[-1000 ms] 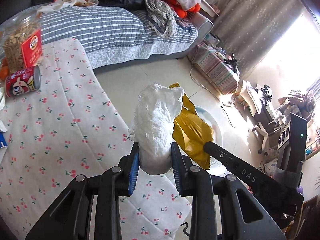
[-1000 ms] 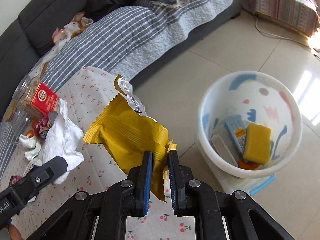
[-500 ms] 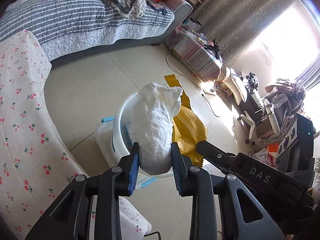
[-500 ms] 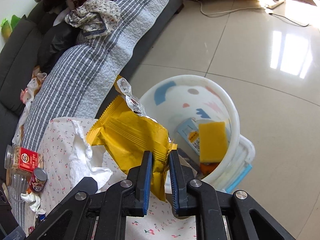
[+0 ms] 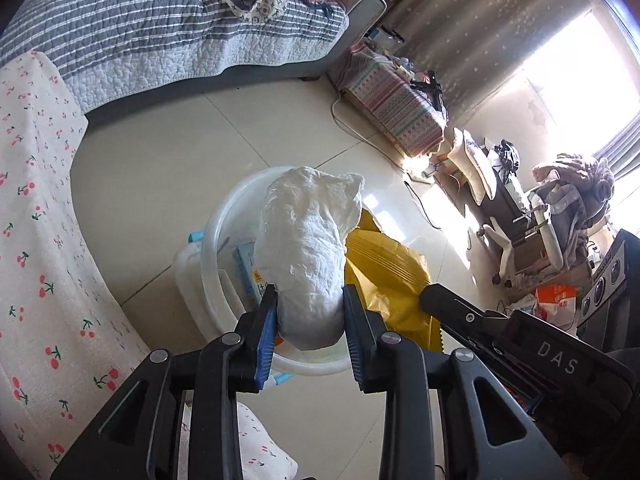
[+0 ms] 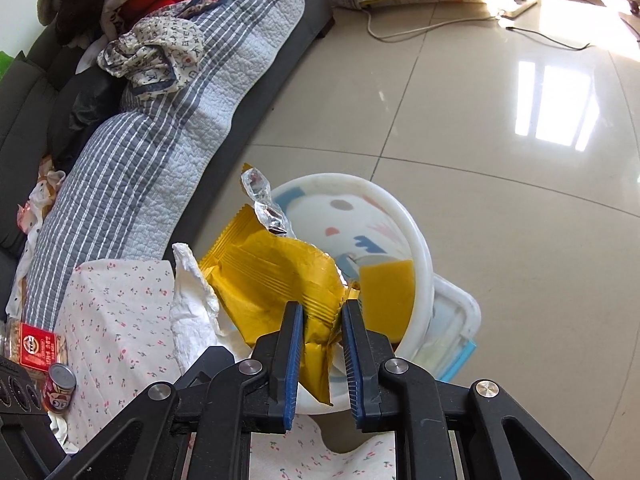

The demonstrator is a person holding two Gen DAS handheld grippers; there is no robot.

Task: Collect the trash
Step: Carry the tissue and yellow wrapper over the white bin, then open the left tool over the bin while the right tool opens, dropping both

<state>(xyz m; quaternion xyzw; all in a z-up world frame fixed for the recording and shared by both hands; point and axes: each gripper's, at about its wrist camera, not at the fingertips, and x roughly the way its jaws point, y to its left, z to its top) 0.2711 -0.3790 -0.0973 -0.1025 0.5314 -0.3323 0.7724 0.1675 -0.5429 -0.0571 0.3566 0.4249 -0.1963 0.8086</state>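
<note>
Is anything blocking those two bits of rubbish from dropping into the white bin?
Nothing visible does. The tissue wad in the left gripper and the yellow wrapper in the right gripper hang over the open white bin, which holds only some trash at its bottom.

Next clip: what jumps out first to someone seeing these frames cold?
Two pieces of trash held over the white bin on the tiled floor: the left gripper clamps a crumpled white tissue, the right gripper pinches a torn yellow wrapper. A yellow sponge already lies inside.
</note>
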